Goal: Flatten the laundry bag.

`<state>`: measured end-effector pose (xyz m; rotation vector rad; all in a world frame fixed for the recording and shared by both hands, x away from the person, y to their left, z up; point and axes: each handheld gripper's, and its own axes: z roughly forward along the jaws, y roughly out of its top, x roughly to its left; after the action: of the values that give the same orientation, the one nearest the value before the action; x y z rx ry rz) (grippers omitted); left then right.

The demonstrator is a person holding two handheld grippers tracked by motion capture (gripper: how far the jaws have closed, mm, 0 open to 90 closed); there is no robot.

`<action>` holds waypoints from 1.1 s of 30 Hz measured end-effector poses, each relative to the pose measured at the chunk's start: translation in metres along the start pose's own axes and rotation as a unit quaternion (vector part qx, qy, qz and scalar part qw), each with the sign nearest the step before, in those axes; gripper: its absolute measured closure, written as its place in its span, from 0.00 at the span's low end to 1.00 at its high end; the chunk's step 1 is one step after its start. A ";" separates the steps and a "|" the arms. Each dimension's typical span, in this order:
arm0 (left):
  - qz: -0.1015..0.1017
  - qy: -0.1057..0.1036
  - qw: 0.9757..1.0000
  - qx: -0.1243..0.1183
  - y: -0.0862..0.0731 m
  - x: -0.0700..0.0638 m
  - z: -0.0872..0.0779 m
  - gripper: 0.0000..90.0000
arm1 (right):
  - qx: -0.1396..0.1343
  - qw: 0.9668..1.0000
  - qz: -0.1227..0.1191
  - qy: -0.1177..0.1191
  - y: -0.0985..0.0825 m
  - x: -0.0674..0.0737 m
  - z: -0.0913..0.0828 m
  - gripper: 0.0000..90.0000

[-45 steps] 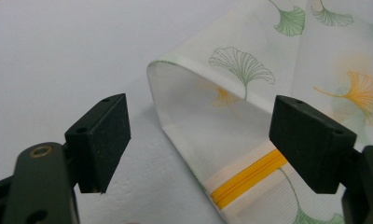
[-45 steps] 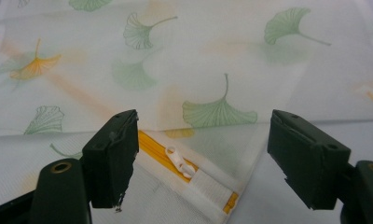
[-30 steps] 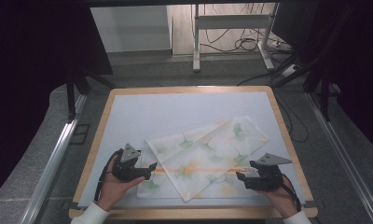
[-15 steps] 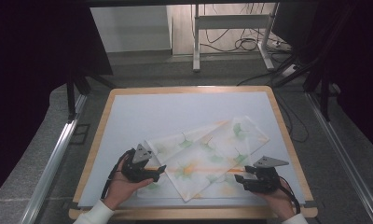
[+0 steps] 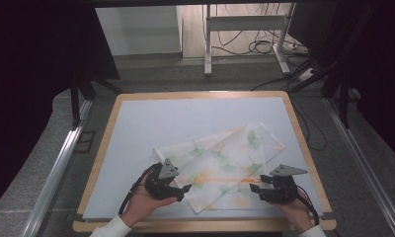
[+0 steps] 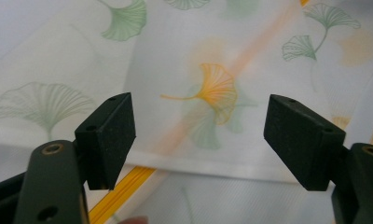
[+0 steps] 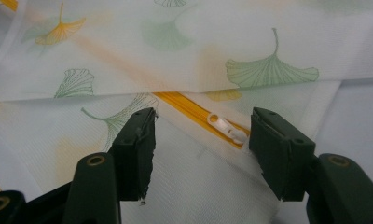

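A white cloth [image 5: 220, 168] printed with green and orange ginkgo leaves lies folded on the table's near half. It has a yellow zipper [image 7: 189, 109] with a white pull [image 7: 226, 127]. My left gripper [image 5: 178, 188] sits at the cloth's near left edge, open, with the folded hem [image 6: 198, 163] between its pads. At the near right edge my right gripper [image 5: 255, 187] is open, its jaws straddling the zipper pull without touching it.
The table [image 5: 185, 118] has a pale blue-white top inside a wooden rim [image 5: 106, 143]. Metal rails [image 5: 57, 168] run along both sides. Cables [image 5: 264, 47] and a stand's legs lie on the floor beyond the far edge.
My left gripper has moved right, onto the cloth's near left edge. The right gripper has edged slightly left toward the zipper. The cloth lies as before.
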<state>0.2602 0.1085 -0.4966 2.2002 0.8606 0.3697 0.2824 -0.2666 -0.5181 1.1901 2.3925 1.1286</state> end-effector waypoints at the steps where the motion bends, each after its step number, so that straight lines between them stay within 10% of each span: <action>1: 0.004 -0.005 1.000 0.003 0.002 -0.004 0.005 0.27 | -0.001 1.000 0.004 0.001 0.000 0.000 -0.001 0.45; 17: 0.060 -0.056 0.996 0.033 0.032 -0.054 0.051 0.26 | -0.003 1.000 0.019 0.003 -0.001 0.000 0.002 0.43; 33: 0.067 -0.065 0.993 0.074 0.040 -0.062 0.082 0.35 | -0.003 1.000 0.009 0.000 0.000 -0.002 0.001 0.41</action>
<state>0.2734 0.0024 -0.5241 2.3979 0.6904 0.2307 0.2839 -0.2677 -0.5192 1.2134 2.3811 1.1392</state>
